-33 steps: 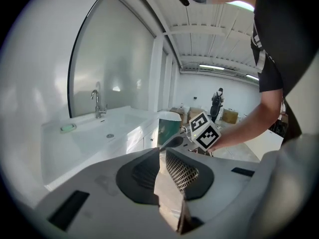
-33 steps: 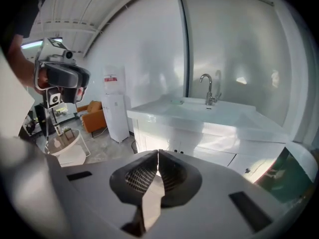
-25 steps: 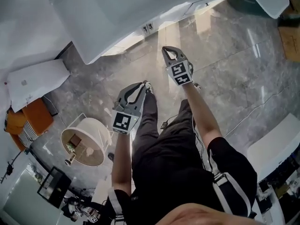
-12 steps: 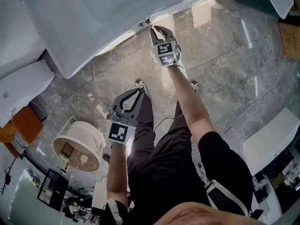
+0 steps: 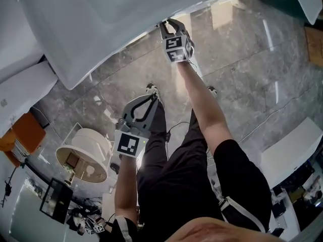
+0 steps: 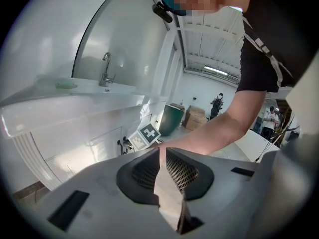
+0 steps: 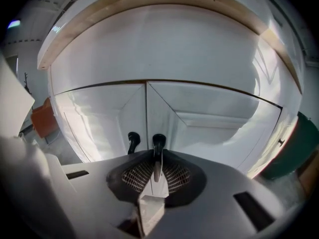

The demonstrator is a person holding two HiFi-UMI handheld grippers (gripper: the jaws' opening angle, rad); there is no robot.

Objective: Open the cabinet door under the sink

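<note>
Two white cabinet doors meet under the sink counter (image 5: 126,14); each has a black handle. In the right gripper view the left door's handle (image 7: 133,142) stands free, and the right door's handle (image 7: 158,142) runs down between my right gripper's (image 7: 157,157) jaws, which are shut on it. Both doors (image 7: 214,128) lie flush and closed. In the head view the right gripper (image 5: 168,23) is pressed up under the counter's edge. My left gripper (image 5: 153,96) hangs lower over the floor, shut and holding nothing. Its own view shows the faucet (image 6: 106,69) and the handles (image 6: 121,146).
A round white basket (image 5: 83,155) stands on the grey stone floor at the left, next to an orange object (image 5: 12,137). A white panel (image 5: 290,150) lies at the right. A green bin (image 6: 172,118) and cardboard boxes (image 6: 195,117) stand past the cabinet, with people farther back.
My right gripper has reached forward from mid-floor to the cabinet front and now sits on the right door's handle. The left gripper has stayed low and shut.
</note>
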